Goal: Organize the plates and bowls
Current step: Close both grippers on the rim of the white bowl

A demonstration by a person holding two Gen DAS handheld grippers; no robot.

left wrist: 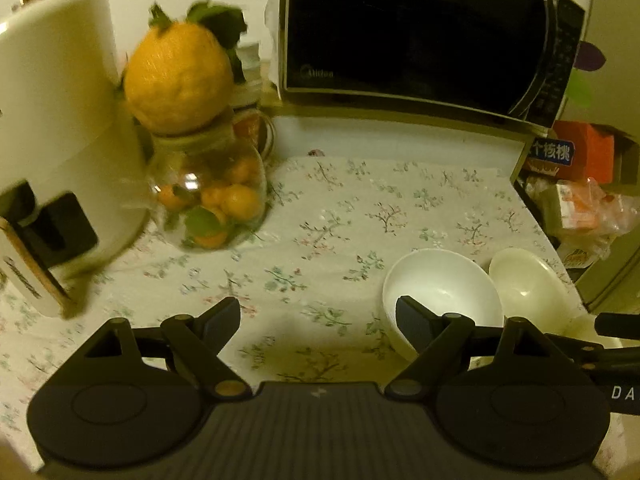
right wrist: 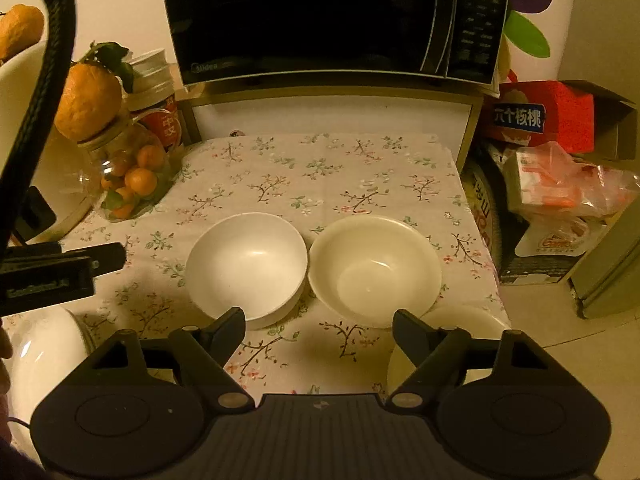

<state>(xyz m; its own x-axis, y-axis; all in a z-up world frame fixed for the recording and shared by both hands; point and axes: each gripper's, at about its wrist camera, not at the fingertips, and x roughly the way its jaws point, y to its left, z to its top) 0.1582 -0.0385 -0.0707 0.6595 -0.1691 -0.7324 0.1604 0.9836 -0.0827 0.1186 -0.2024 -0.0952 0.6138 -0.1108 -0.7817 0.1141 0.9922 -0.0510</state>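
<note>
On the floral tablecloth a white bowl (right wrist: 246, 268) and a wider cream bowl (right wrist: 374, 270) stand upright side by side, their rims almost touching. A small cream plate (right wrist: 464, 318) lies nearer, partly behind my right finger. Another white dish (right wrist: 44, 356) shows at the lower left. My right gripper (right wrist: 320, 324) hovers open in front of the two bowls, nothing between its jaws. My left gripper (left wrist: 318, 314) is open over bare cloth, left of the white bowl (left wrist: 440, 284) and cream bowl (left wrist: 528, 284). Its right finger overlaps that bowl's near rim in the picture.
A black microwave (right wrist: 320, 20) sits on a shelf at the back. A glass jar of small oranges (left wrist: 208, 200) topped by a large orange and a white appliance (left wrist: 60, 120) stand at the left. A red box (right wrist: 552, 116) and bags crowd the table's right edge (right wrist: 494, 280).
</note>
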